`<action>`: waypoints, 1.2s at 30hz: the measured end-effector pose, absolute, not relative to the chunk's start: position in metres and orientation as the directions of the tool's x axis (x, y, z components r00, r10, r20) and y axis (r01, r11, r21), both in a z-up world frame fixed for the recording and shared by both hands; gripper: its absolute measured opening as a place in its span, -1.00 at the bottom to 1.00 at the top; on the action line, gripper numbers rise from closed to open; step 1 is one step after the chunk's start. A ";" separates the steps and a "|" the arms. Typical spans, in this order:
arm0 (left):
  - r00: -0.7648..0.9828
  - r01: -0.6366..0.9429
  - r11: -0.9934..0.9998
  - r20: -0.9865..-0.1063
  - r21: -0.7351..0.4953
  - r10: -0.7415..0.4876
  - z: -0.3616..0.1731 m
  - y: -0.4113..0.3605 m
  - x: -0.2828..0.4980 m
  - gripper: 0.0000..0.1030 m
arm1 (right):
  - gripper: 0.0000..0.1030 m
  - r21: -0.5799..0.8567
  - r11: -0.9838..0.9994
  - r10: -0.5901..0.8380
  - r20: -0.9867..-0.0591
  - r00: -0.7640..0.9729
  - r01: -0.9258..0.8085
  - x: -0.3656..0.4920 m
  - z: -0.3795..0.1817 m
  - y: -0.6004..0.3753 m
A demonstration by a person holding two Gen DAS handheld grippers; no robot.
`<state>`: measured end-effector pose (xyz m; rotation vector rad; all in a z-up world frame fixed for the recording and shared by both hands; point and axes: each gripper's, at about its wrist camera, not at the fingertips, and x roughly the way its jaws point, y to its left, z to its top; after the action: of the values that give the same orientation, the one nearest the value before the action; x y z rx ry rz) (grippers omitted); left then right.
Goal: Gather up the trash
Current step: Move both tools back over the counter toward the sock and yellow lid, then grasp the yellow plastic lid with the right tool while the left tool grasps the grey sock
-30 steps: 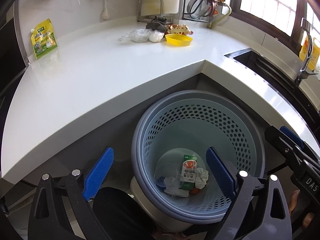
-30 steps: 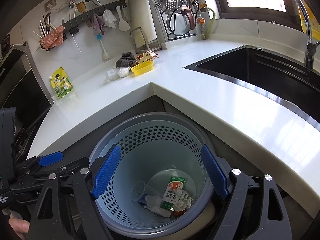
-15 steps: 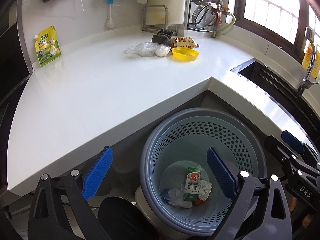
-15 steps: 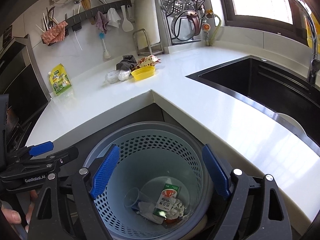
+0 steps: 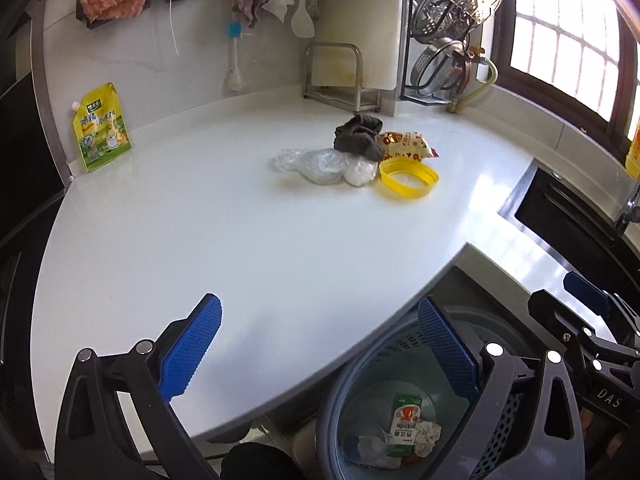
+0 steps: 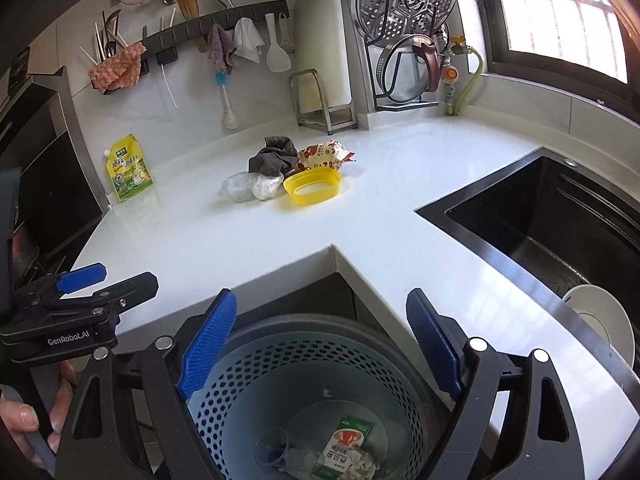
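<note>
A blue perforated trash basket [image 6: 320, 344] [image 5: 500, 432] stands on the floor below the counter corner, holding a small carton [image 6: 344, 444] [image 5: 404, 416], crumpled paper and a clear cup. On the white counter [image 5: 240, 240] lies a pile: clear plastic bag [image 5: 320, 164] [image 6: 240, 186], yellow lid [image 5: 408, 178] [image 6: 312, 186], dark cloth [image 5: 358, 138] [image 6: 272, 156], snack wrapper [image 5: 408, 146] [image 6: 324, 152]. My left gripper [image 5: 320, 344] is open and empty over the counter's front edge. My right gripper [image 6: 320, 340] is open and empty above the basket.
A yellow-green pouch [image 5: 100, 128] [image 6: 128, 168] leans against the back wall. A black sink [image 6: 560, 232] with a white plate [image 6: 600, 320] lies to the right. A metal rack with lids [image 6: 408, 40] and hanging utensils line the wall.
Both grippers have risen and tilted up from the basket toward the counter; the trash pile now sits nearer the middle of each view. Both stay open.
</note>
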<state>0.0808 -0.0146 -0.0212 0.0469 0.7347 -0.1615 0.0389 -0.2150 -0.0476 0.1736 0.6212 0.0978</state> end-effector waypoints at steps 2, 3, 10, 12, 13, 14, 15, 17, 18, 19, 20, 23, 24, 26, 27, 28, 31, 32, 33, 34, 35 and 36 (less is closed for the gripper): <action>0.741 0.151 0.988 -0.660 -0.008 -0.119 -0.016 -0.012 0.097 0.88 | 0.61 0.187 0.982 0.144 -0.573 0.807 -0.042 0.056 -0.045 -0.214; 0.746 0.148 0.989 -0.657 -0.002 -0.113 -0.014 -0.012 0.106 0.88 | 0.61 0.179 0.983 0.142 -0.574 0.806 -0.046 0.065 -0.043 -0.213; 0.745 0.112 0.994 -0.660 -0.020 -0.097 -0.009 -0.003 0.163 0.88 | 0.61 0.149 0.986 0.150 -0.605 0.782 -0.073 0.129 -0.036 -0.201; 0.740 0.103 0.994 -0.666 -0.026 -0.094 -0.010 -0.001 0.177 0.88 | 0.61 0.151 0.985 0.157 -0.618 0.771 -0.079 0.146 -0.037 -0.198; 0.737 0.098 0.995 -0.669 -0.030 -0.093 -0.011 0.000 0.182 0.88 | 0.61 0.155 0.984 0.163 -0.623 0.765 -0.082 0.155 -0.037 -0.197; 0.735 0.096 0.995 -0.672 -0.035 -0.095 -0.012 0.001 0.188 0.88 | 0.61 0.155 0.984 0.166 -0.630 0.759 -0.086 0.163 -0.038 -0.195; 0.732 0.095 0.995 -0.675 -0.038 -0.096 -0.013 0.002 0.193 0.88 | 0.61 0.150 0.985 0.165 -0.638 0.752 -0.089 0.171 -0.040 -0.192; 0.729 0.093 0.995 -0.678 -0.034 -0.091 -0.015 0.002 0.200 0.88 | 0.61 0.135 0.987 0.159 -0.657 0.737 -0.092 0.187 -0.043 -0.190; 0.728 0.092 0.995 -0.680 -0.031 -0.089 -0.017 0.002 0.203 0.88 | 0.61 0.131 0.987 0.156 -0.664 0.731 -0.092 0.194 -0.045 -0.189; 0.725 0.093 0.995 -0.682 -0.032 -0.090 -0.018 0.001 0.206 0.88 | 0.61 0.127 0.988 0.154 -0.672 0.725 -0.092 0.200 -0.047 -0.188; 0.723 0.095 0.995 -0.685 -0.034 -0.092 -0.019 0.001 0.208 0.88 | 0.61 0.123 0.988 0.149 -0.681 0.717 -0.089 0.206 -0.049 -0.187; 0.717 0.097 0.995 -0.691 -0.035 -0.095 -0.022 0.002 0.215 0.88 | 0.61 0.100 0.992 0.128 -0.708 0.695 -0.081 0.222 -0.054 -0.185; 0.715 0.098 0.995 -0.692 -0.034 -0.095 -0.023 0.002 0.216 0.88 | 0.61 0.096 0.992 0.125 -0.714 0.689 -0.081 0.226 -0.055 -0.184; 0.713 0.102 0.994 -0.695 -0.035 -0.097 -0.025 0.001 0.219 0.88 | 0.61 0.091 0.993 0.120 -0.726 0.677 -0.079 0.234 -0.059 -0.184; 0.711 0.103 0.994 -0.697 -0.035 -0.098 -0.025 0.001 0.220 0.88 | 0.61 0.093 0.993 0.118 -0.731 0.672 -0.074 0.239 -0.061 -0.184; 0.709 0.106 0.994 -0.698 -0.036 -0.102 -0.026 0.000 0.221 0.88 | 0.61 0.101 0.992 0.122 -0.738 0.664 -0.070 0.242 -0.063 -0.185; 0.706 0.115 0.993 -0.700 -0.035 -0.107 -0.028 -0.002 0.223 0.88 | 0.61 0.115 0.992 0.125 -0.755 0.644 -0.058 0.252 -0.069 -0.186; 0.705 0.118 0.992 -0.700 -0.035 -0.109 -0.028 -0.003 0.223 0.88 | 0.61 0.107 0.993 0.116 -0.755 0.645 -0.053 0.255 -0.070 -0.186; 0.705 0.120 0.992 -0.701 -0.034 -0.110 -0.028 -0.004 0.224 0.88 | 0.61 0.101 0.994 0.110 -0.759 0.642 -0.052 0.257 -0.071 -0.185; 0.704 0.122 0.992 -0.702 -0.034 -0.110 -0.028 -0.005 0.224 0.88 | 0.61 0.095 0.994 0.108 -0.761 0.640 -0.054 0.260 -0.071 -0.185; 0.704 0.124 0.992 -0.702 -0.034 -0.112 -0.028 -0.006 0.225 0.88 | 0.61 0.088 0.995 0.103 -0.764 0.637 -0.055 0.262 -0.071 -0.184; 0.704 0.125 0.992 -0.702 -0.033 -0.112 -0.028 -0.006 0.225 0.88 | 0.61 0.081 0.995 0.097 -0.766 0.636 -0.054 0.264 -0.072 -0.183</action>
<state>0.2250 -0.0064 -0.0285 0.0172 0.7794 -0.1316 0.2642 -0.1832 -0.0716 0.0518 0.8777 0.0865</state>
